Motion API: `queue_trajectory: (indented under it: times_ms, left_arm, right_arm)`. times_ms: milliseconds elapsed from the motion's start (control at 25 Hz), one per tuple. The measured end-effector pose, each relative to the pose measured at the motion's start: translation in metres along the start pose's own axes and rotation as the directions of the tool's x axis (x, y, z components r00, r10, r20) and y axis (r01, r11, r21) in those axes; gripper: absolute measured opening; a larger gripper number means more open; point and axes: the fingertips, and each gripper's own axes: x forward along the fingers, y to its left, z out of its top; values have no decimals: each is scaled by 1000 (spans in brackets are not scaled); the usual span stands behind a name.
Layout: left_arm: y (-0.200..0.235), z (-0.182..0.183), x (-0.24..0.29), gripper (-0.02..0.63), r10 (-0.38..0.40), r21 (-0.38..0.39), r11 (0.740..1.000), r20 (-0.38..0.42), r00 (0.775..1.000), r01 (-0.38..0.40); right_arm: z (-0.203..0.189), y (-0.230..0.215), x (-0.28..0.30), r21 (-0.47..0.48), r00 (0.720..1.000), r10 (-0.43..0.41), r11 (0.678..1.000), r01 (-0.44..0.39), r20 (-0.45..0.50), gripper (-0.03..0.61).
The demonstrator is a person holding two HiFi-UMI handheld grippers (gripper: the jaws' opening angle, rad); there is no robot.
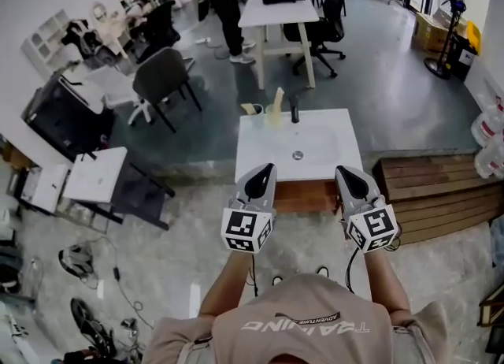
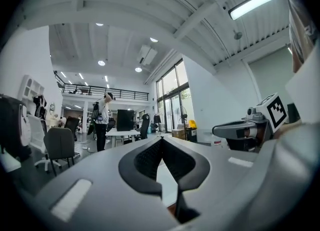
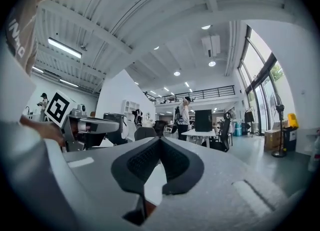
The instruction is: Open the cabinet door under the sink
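Head view: left tongs (image 1: pixel 267 169) and right tongs (image 1: pixel 341 171) (closed, empty) level, facing sink (image 1: pixel 323 148).

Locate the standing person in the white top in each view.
Head view: standing person in white top, top edge, just left of centre.
Left gripper view: person, left of centre.
Right gripper view: person, just right of centre.
Shared landmark: white desk with black monitor, beside the person.

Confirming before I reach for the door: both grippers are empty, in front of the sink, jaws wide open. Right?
No. The left gripper and right gripper have jaws together, not open, as the left gripper view and right gripper view show. Otherwise right: both empty, in front of the sink.
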Motion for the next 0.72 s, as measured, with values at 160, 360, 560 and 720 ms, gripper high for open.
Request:
queue_trajectory:
  times_ms: [160,360,560,720]
  left_arm:
    - [7,-13,-3,16,19,-17,1000,-21,1000,-19]
    - [6,-26,-2,17,13,-30,999,-50,999,-15]
    - [1,-36,0,17,-2,-28,1000,-72,997,0]
    - [6,-44,-1,17,8,-17,1000,-88,996,-9]
  right_arm:
    - [-23,5,-3,21,999,5,1000,-4,-47,2]
    - [-41,15,-6,24,997,11,1000,-9,-78,2]
    - [-46,16,-6,27,996,12,1000,-10,-83,2]
    - [-51,15,-1,35,997,10,999,-7,-79,2]
